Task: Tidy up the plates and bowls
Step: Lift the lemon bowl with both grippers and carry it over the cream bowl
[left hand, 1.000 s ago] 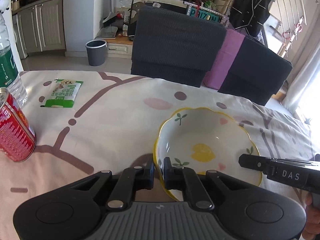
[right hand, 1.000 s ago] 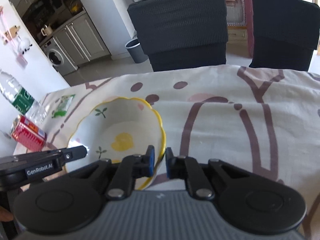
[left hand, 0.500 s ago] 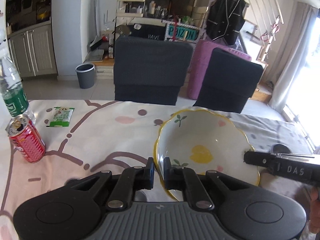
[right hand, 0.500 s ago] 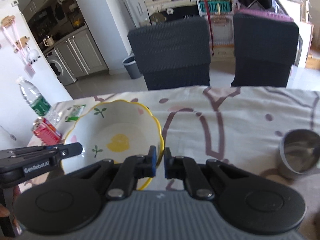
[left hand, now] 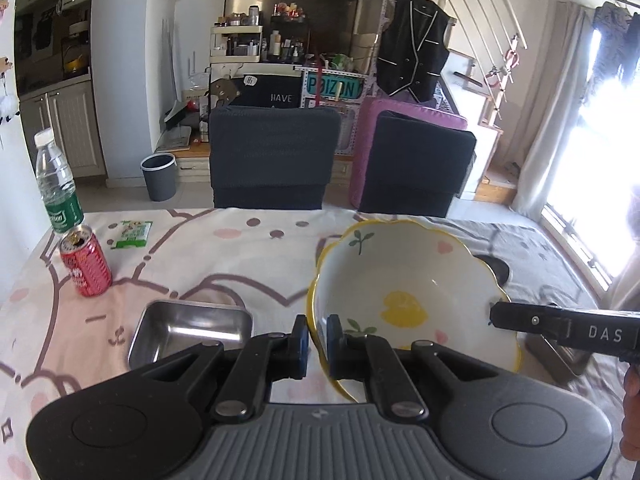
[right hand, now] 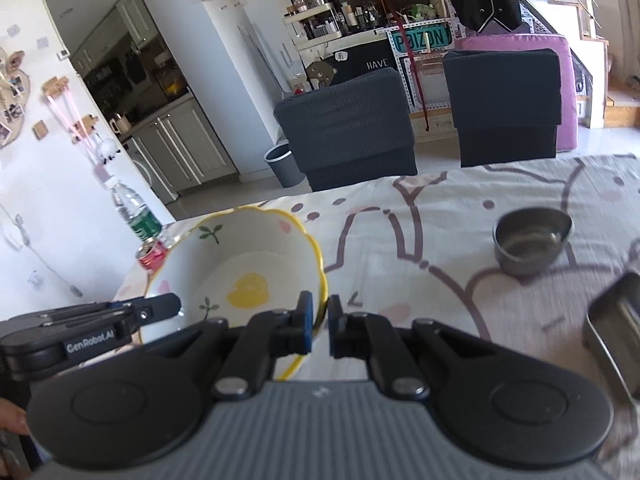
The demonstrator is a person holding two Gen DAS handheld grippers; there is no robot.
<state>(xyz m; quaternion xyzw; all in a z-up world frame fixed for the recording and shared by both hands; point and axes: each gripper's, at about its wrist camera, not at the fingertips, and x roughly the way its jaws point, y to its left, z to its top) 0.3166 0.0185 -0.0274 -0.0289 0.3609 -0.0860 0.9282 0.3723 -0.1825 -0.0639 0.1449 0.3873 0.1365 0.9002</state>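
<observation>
Our left gripper was pinched narrow on the near-left rim of the bowl, one finger inside the wall and one outside. Our right gripper was likewise clamped on the opposite rim of the bowl; in the left view its finger showed as a dark bar at the bowl's right edge. The bowl hung tilted between both tools, clear of the table.

Compared with one second before, the bowl had risen: it then sat low against the cloth, whereas both views now looked down from a greater height. New items had entered view as a result: a steel tray below and left of the bowl, a steel cup well to its right, and a second steel tray at the right edge. The can and bottle appeared smaller and farther off.

We judged the lift complete and the carry under way, with no destination yet evident.
</observation>
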